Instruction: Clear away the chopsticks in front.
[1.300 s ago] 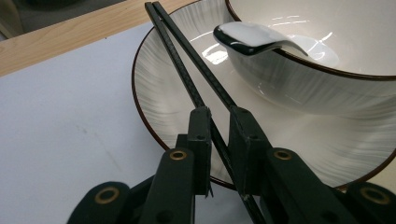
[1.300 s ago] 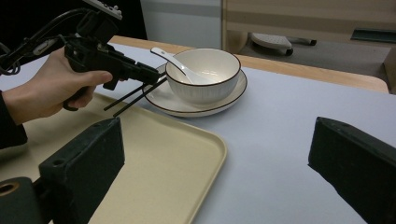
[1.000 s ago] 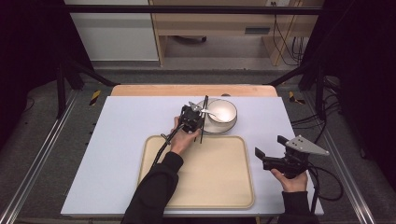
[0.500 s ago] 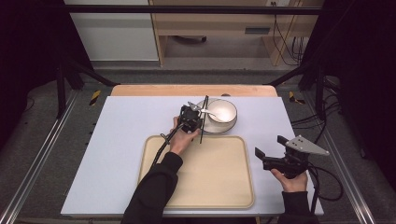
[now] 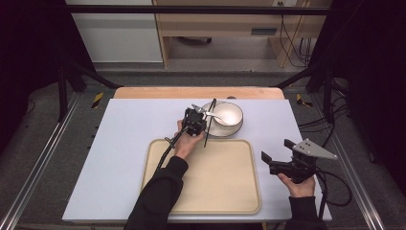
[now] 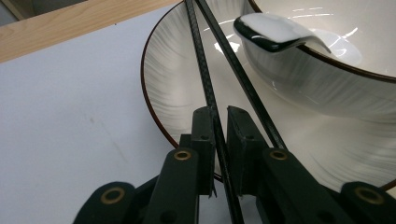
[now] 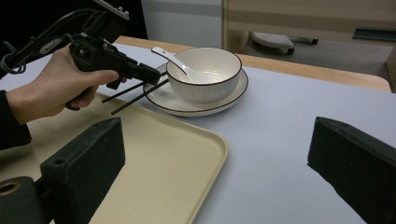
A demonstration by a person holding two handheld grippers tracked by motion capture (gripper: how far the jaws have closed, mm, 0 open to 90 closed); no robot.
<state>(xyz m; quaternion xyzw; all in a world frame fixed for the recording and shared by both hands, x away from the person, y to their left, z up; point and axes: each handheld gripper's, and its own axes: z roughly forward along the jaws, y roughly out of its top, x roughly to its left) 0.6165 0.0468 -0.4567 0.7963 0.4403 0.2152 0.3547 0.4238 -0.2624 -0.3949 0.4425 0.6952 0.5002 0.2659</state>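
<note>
Chopsticks: two thin black sticks, clamped near their lower ends. They run from above the far edge of the tray up over the near left rim of the plate. In the left gripper view they cross just above the jaws and lean toward the bowl.
Left gripper: held in the person's left hand just beyond the far edge of the tray, beside the plate. Jaws nearly together and just been closing; the pads press on one chopstick, and the second passes close along the right-hand pad.
Plate: white, dark-rimmed, ribbed on its inner slope; lies on the mat beyond the tray's far edge.
Bowl: white with a dark rim, ribbed outside; stands upright in the middle of the plate.
Spoon: white; scoop inside the bowl, handle leaning out over the rim on the left gripper's side.
Tray: beige, rounded corners, on the near middle of the mat.
Right gripper: held in the person's right hand right of the tray, well apart from the plate. Jaws wide open, nothing between them.
Mat: pale sheet covering the wooden table.
</note>
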